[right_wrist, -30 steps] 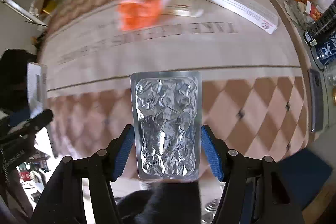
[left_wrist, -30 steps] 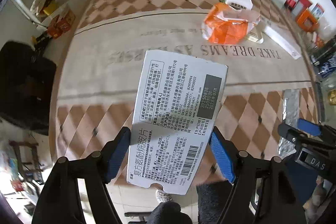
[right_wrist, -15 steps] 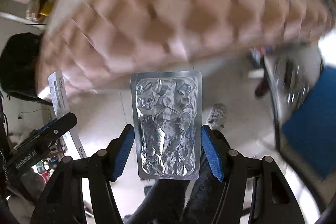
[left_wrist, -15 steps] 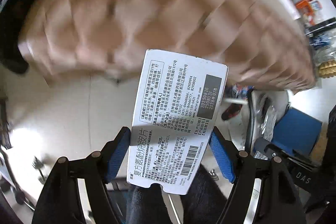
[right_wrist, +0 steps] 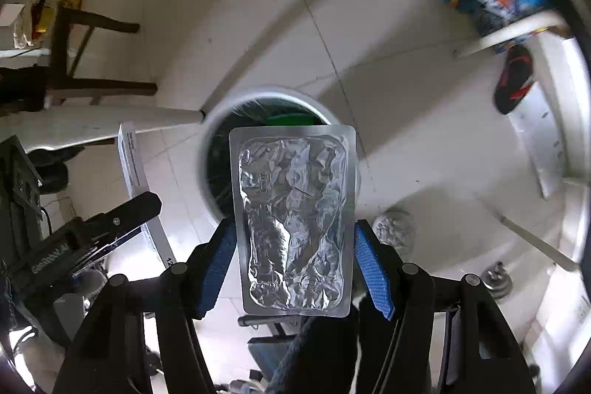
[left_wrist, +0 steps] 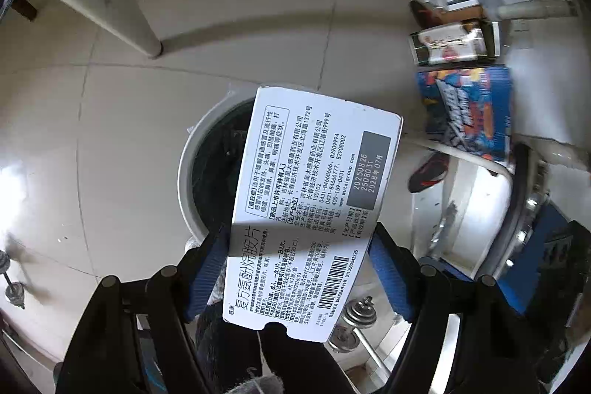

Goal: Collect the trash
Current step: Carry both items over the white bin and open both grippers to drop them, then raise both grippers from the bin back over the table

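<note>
My left gripper [left_wrist: 299, 268] is shut on a flattened white medicine box [left_wrist: 314, 194] printed with black text, its blue pads pressing both long edges. Behind the box, on the floor, stands a round white trash bin [left_wrist: 188, 165] with a dark liner. My right gripper [right_wrist: 293, 261] is shut on a crumpled silver blister pack [right_wrist: 293, 216], held upright over the same trash bin [right_wrist: 218, 120], where something green shows inside. The left gripper [right_wrist: 92, 231] and the white box's edge [right_wrist: 135, 180] appear at the left of the right wrist view.
Pale floor tiles surround the bin. White table legs [left_wrist: 122, 21] slant at upper left. A blue printed carton [left_wrist: 469, 113] and a black-red shoe [left_wrist: 428, 172] lie to the right. Small dumbbells [left_wrist: 354, 320] rest near the person's dark trouser legs. A dark wooden chair [right_wrist: 74, 61] stands at left.
Both grippers have dropped from above the checkered table down toward the floor, still holding the box and the blister pack. The trash bin has come into view beneath them.
</note>
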Tool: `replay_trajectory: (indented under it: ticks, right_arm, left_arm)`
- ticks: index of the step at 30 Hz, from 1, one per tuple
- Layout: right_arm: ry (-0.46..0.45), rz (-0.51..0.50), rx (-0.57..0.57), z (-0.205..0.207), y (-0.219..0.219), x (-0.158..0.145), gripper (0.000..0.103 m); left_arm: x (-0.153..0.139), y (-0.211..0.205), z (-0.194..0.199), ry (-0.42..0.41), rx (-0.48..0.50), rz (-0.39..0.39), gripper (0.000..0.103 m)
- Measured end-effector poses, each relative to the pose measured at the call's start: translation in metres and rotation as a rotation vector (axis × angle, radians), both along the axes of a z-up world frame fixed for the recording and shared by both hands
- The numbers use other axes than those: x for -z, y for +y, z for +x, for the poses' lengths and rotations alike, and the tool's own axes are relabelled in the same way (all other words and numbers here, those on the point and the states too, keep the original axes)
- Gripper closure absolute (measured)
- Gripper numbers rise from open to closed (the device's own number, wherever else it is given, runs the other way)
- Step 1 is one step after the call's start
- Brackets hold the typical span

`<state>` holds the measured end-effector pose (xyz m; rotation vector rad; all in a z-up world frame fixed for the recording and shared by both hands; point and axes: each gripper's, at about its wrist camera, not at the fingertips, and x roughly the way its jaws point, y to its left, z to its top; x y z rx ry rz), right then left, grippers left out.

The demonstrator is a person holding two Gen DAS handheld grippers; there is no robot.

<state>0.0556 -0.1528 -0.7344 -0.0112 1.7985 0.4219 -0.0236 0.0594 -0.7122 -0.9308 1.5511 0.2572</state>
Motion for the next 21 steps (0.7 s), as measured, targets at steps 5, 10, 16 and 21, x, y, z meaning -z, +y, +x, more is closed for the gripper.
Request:
replay_trajectory:
  ticks: [5, 10, 16, 21]
  right_arm:
    - [0.018, 0.035, -0.028, -0.002, 0.006, 0.048, 0.005]
    - [-0.019, 0.004, -0.058, -0.008, 0.008, 0.048, 0.0]
    - [-0.115, -0.102, -0.132, -0.015, 0.014, -0.003, 0.0]
    - [-0.194, -0.166, -0.188, -0.023, 0.015, -0.072, 0.0]
  left_arm:
    - [0.015, 0.008, -0.015, 0.022, 0.02, -0.001, 0.005]
    - [-0.006, 0.016, -0.03, 0.056, 0.049, 0.155, 0.003]
    - [-0.062, 0.008, -0.049, 0.08, 0.087, 0.35, 0.003]
    - [-0.117, -0.003, -0.062, 0.077, 0.109, 0.376, 0.003]
